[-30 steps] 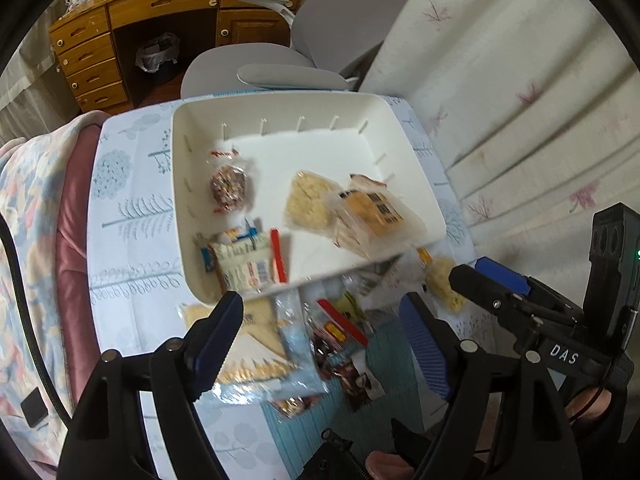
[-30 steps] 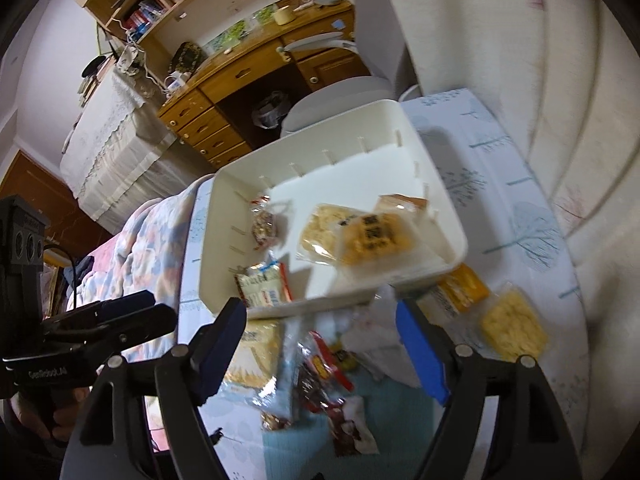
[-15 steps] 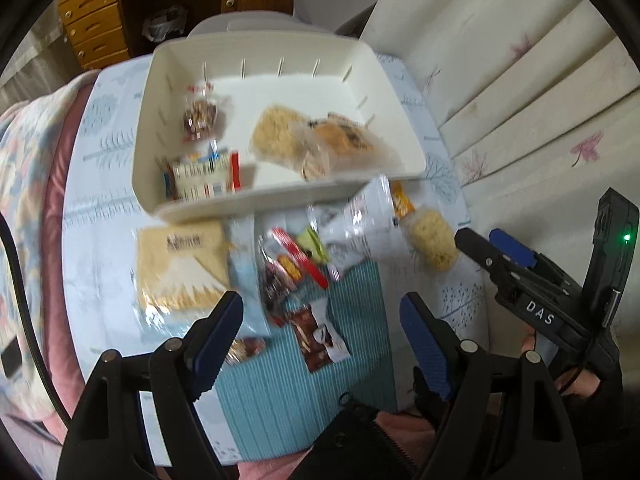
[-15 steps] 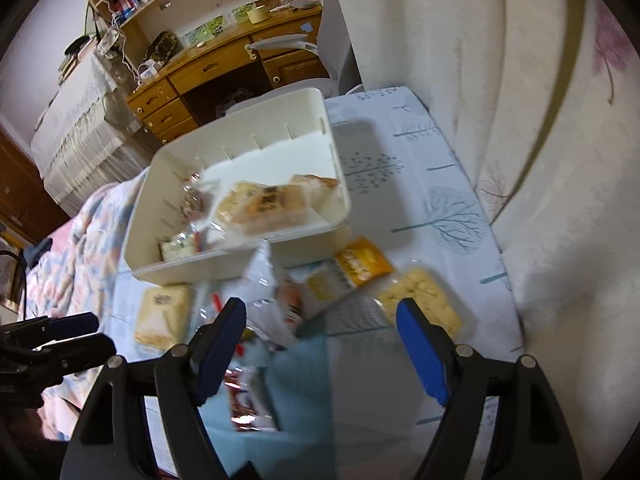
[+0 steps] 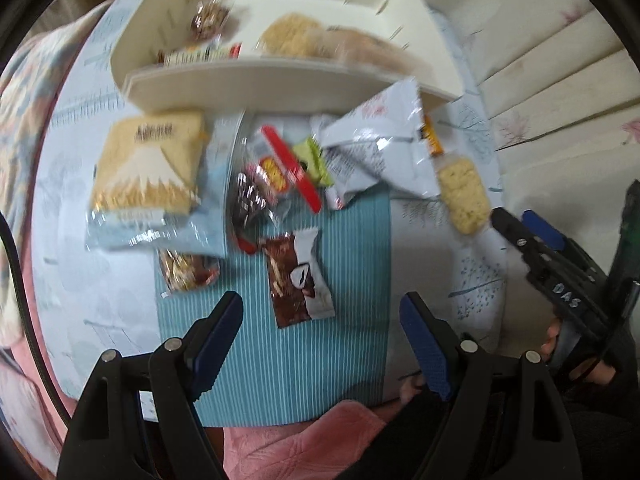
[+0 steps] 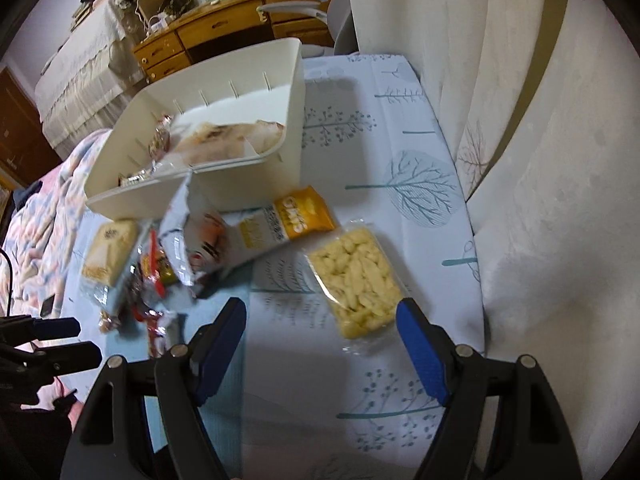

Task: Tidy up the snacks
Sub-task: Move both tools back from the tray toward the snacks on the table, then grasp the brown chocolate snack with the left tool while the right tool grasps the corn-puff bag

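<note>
Cream plastic bin (image 5: pixel 280 80) sits at the far side of the desk (image 6: pixel 400 128), holding a few wrapped snacks. More packets lie loose in front of it. The left gripper (image 5: pixel 322 320) hangs with jaws wide and empty above a brown chocolate packet (image 5: pixel 300 276) on the teal mat (image 5: pixel 280 360). The right gripper (image 6: pixel 322 322) is likewise wide and empty, a clear pack of yellow puffs (image 6: pixel 356 280) just beyond its blue fingertips (image 6: pixel 416 332).
</note>
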Demonstrator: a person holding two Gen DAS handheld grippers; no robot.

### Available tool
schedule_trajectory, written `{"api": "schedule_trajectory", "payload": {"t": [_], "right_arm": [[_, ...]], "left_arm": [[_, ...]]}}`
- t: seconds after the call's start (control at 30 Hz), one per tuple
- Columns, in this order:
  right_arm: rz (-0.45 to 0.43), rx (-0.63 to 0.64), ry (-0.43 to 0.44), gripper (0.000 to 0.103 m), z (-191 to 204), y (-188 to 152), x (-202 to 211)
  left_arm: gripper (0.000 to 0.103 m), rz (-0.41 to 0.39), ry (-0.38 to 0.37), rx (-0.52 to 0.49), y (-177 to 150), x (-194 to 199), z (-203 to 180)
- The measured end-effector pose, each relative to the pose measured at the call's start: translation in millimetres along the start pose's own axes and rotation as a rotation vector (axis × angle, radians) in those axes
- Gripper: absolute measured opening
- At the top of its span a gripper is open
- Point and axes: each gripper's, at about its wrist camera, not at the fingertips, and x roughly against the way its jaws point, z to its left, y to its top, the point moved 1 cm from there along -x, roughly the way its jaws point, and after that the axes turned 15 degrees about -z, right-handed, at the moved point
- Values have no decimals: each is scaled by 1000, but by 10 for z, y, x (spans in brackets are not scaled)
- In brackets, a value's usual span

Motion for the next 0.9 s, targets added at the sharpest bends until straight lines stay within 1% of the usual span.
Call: {"api": "schedule_trajectory", "payload": {"t": [0.17, 0.33, 0.5, 0.73, 0.9], "right_arm": [[14, 50, 5, 78, -133, -40, -119], [40, 105, 19, 78, -218, -91, -301], [75, 150, 32, 78, -267, -151, -491], [105, 183, 49, 78, -305, -180, -693], [119, 183, 59, 78, -324, -172, -801]], "left_arm": [[80, 47, 51, 69, -123, -253, 40], [80, 86, 80, 134, -232, -481, 72], [80, 108, 119, 191, -279, -660, 104], [79, 122, 155, 233, -281, -856, 91], [70, 142, 163, 249, -230, -976, 46]]}}
